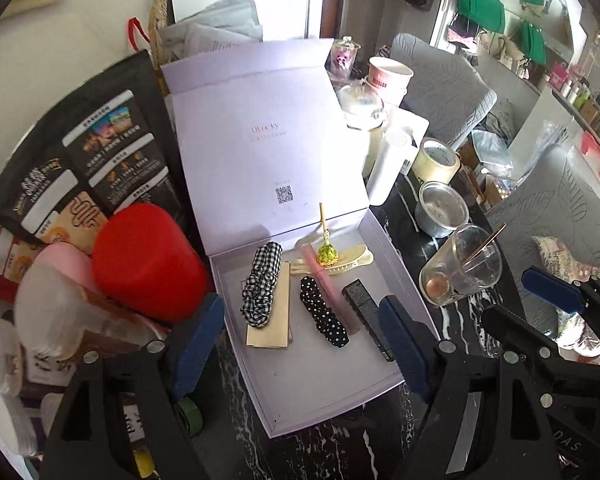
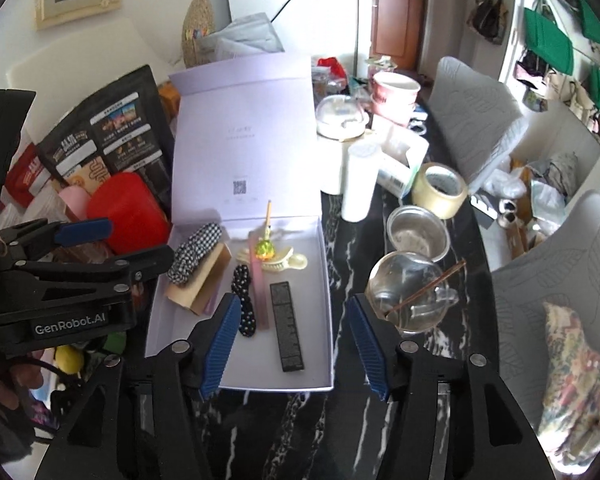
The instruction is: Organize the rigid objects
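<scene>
Left claw (image 1: 300, 344) gaping, right claw (image 2: 292, 344) parted, both tilted down over lilac box (image 2: 324, 280)

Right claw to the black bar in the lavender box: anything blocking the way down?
Nothing visible does. The right claw hangs open above the near end of the lavender box. The black bar lies flat, uncovered, apart from the pink tube and polka-dot scrunchie beside it.

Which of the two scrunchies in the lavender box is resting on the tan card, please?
The black-and-white gingham scrunchie lies on the tan card; the polka-dot scrunchie lies directly on the box floor.
</scene>
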The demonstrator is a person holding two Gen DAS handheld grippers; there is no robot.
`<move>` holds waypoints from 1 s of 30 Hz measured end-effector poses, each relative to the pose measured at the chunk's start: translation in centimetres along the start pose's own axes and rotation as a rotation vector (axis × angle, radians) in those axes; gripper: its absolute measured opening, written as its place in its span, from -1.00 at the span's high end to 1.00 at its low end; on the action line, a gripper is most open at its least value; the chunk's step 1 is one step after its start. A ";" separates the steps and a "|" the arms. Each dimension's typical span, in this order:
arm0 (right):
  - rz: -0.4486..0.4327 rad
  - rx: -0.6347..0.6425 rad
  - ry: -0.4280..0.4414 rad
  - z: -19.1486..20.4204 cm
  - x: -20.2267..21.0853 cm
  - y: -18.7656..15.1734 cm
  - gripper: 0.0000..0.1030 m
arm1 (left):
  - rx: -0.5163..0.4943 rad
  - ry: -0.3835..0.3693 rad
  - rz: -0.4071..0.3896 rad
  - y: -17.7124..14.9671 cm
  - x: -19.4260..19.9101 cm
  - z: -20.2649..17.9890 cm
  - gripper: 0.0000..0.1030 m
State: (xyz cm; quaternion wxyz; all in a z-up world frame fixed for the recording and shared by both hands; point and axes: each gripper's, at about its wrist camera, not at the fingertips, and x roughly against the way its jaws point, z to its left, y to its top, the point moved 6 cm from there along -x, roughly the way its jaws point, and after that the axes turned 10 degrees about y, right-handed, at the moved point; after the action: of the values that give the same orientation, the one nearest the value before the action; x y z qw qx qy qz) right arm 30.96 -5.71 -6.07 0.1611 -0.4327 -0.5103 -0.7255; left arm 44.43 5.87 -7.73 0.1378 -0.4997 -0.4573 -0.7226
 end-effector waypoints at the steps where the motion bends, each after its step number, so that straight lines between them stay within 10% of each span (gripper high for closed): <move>1: -0.009 0.003 0.000 0.3 0.6 0.1 -0.12 | 0.001 0.002 -0.006 0.0 0.6 0.1 -0.55; 6: -0.056 0.006 -0.023 1.6 3.1 0.2 -0.30 | -0.017 0.041 -0.082 -0.2 4.3 0.6 -0.56; 10: -0.079 -0.005 -0.037 2.2 4.9 -0.1 -0.34 | -0.005 0.060 -0.105 -0.8 6.5 1.3 -0.96; 30: -0.143 -0.008 -0.028 5.2 12.5 -4.3 -0.42 | 0.014 0.117 -0.123 -6.3 14.1 3.0 -0.96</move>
State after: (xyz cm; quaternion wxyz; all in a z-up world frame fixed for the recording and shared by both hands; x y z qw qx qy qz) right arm 23.26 3.33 1.82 0.1002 -0.4059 -0.5391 -0.7311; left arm 35.52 15.37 1.20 0.1233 -0.4268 -0.4833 -0.7544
